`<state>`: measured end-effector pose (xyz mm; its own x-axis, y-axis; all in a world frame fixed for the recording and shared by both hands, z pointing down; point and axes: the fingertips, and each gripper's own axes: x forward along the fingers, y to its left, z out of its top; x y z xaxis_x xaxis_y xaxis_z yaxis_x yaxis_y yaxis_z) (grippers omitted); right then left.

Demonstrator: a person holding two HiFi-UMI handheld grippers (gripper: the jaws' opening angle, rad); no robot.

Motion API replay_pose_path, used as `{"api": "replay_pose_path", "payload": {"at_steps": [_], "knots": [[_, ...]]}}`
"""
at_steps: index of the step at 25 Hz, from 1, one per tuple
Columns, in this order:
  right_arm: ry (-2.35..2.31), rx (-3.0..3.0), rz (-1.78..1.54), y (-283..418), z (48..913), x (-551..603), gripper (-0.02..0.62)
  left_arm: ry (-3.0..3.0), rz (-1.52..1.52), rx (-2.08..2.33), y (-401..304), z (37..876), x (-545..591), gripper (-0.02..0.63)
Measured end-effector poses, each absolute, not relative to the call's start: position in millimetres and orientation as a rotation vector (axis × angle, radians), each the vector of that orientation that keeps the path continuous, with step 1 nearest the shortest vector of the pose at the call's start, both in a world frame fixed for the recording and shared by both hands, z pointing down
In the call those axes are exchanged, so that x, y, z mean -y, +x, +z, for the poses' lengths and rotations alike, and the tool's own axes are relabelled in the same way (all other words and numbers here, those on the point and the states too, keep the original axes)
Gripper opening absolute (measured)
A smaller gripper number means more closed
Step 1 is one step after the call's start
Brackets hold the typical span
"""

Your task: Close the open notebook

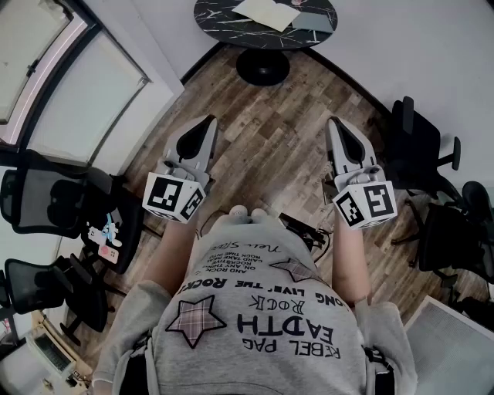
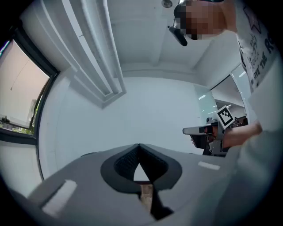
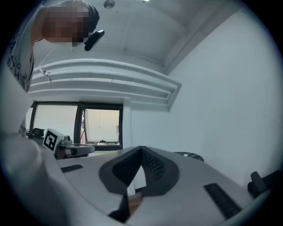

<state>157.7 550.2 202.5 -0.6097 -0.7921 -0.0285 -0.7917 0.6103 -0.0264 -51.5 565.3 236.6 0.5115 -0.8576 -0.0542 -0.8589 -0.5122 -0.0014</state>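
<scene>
The open notebook, its cream pages spread flat, is lying on the round black bench with white marble-like veining, close to the pale wall; a flat grey rectangular thing is sitting just beside it, on its right; the bench is standing on a brown wood-plank floor. Well apart from the notebook, the left gripper and the right gripper are pointing level toward the bench; the dark ribbed jaws of each are meeting tip to tip, gripping nothing. Black office chairs are standing to either side of the person.
</scene>
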Motion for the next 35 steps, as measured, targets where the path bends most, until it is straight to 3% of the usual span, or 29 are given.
{"api": "replay_pose_path", "payload": {"at_steps": [22,35], "knots": [[-1.325,-2.743,-0.166,187.8,220.4,-511.9,0.012,-2.683,0.068,-1.584,-26.6,243.7,-533.7,-0.003],[-1.346,-2.749,-0.138,168.1,221.8,-415.1,0.012,-2.692,0.046,-1.508,-33.2,249.9,-430.8,-0.003]]}}
